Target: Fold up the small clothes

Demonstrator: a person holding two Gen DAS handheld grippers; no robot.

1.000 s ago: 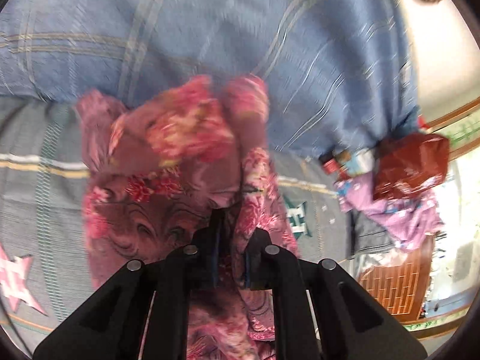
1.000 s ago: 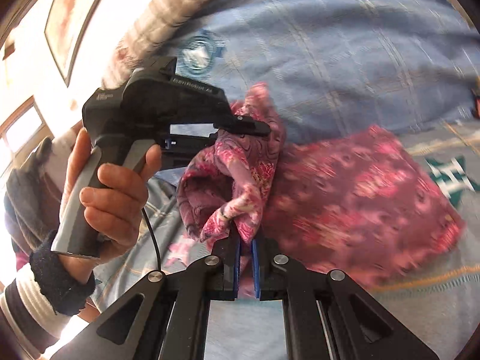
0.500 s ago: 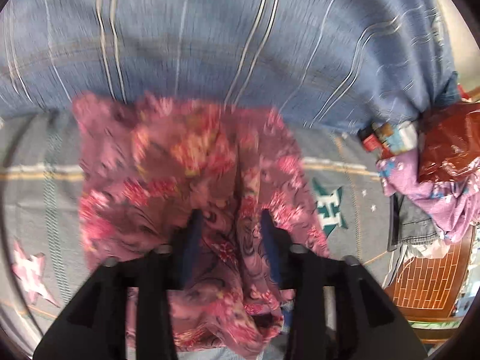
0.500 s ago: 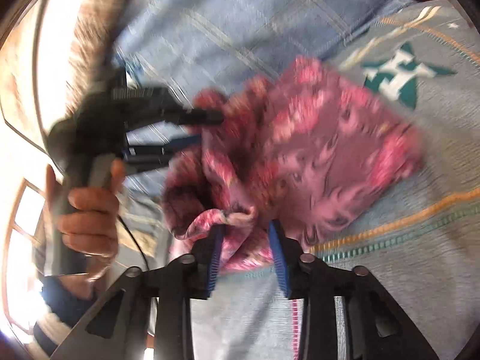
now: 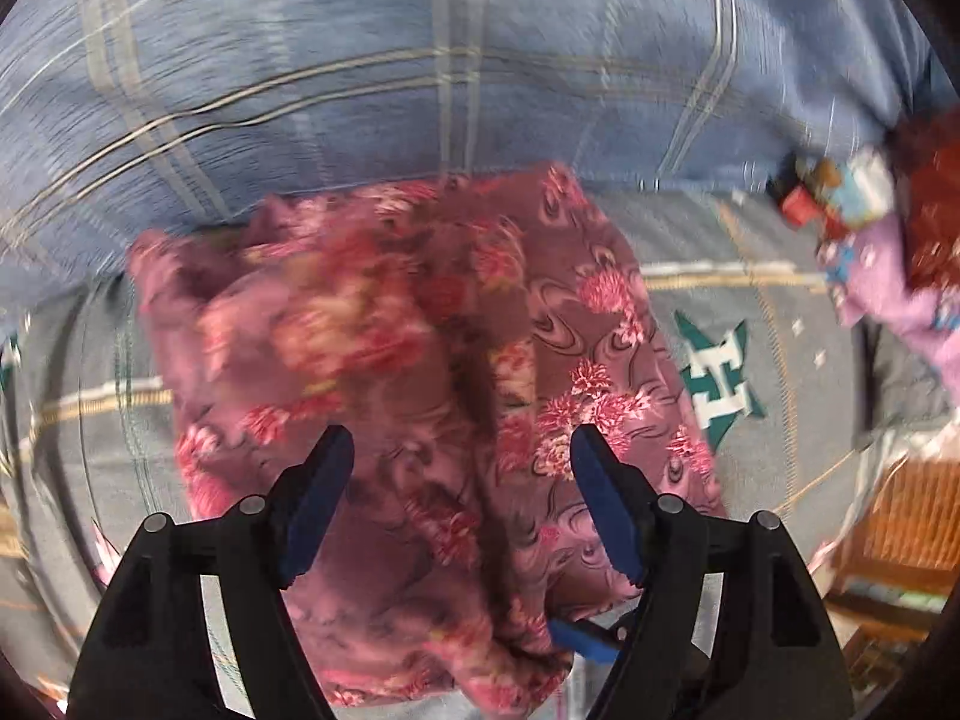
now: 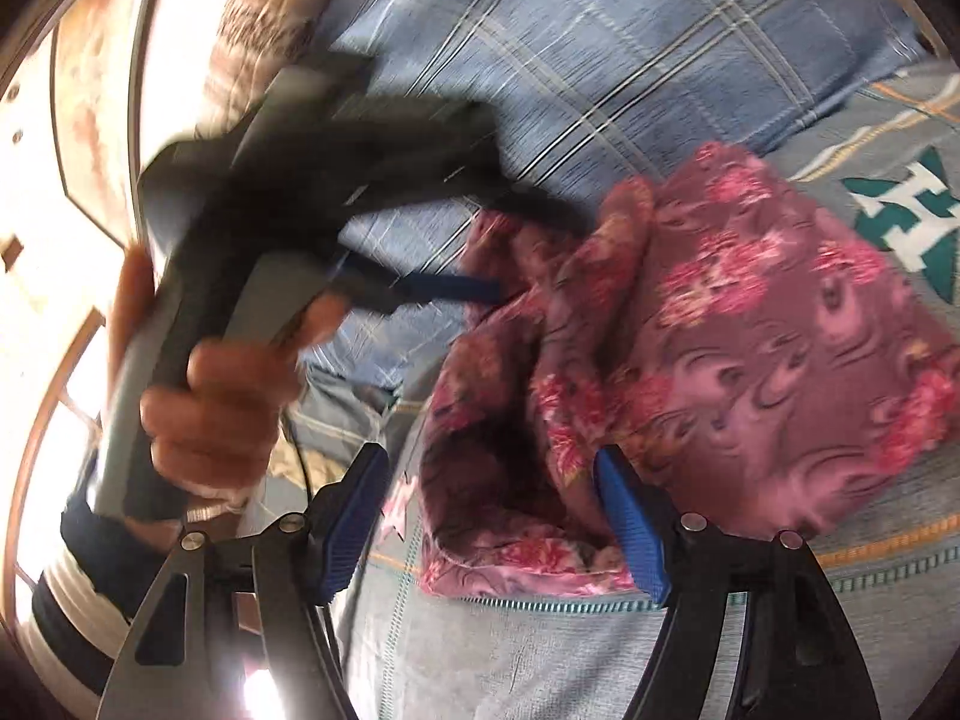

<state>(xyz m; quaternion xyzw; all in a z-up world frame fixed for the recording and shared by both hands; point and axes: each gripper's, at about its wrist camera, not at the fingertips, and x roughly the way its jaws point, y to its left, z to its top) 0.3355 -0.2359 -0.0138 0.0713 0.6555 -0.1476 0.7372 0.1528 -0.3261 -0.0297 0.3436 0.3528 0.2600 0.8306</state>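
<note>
Floral garment (image 5: 420,372): maroon cloth with pink blooms, lying bunched and partly doubled over on the grey bedspread (image 6: 540,660), near the bed's middle, just below the blue plaid quilt (image 5: 420,60).

Progress: one fold appearing laid; the near edge is still rumpled and gaping, so smoothing and a further fold are probably remaining.

Left gripper (image 5: 462,462): fingers spreading, hovering over the cloth, pressing on nothing. Right gripper (image 6: 492,516): fingers likewise spreading, the hem lying loose between them, ungripped.

Change: a second ago both pairs of fingers were clenching raised cloth; now it is released and settling flat.

Surrounding: a hand (image 6: 210,396) gripping the left handle; teal star emblem (image 5: 720,372); clothes pile (image 5: 888,276) at the bed's right edge.
</note>
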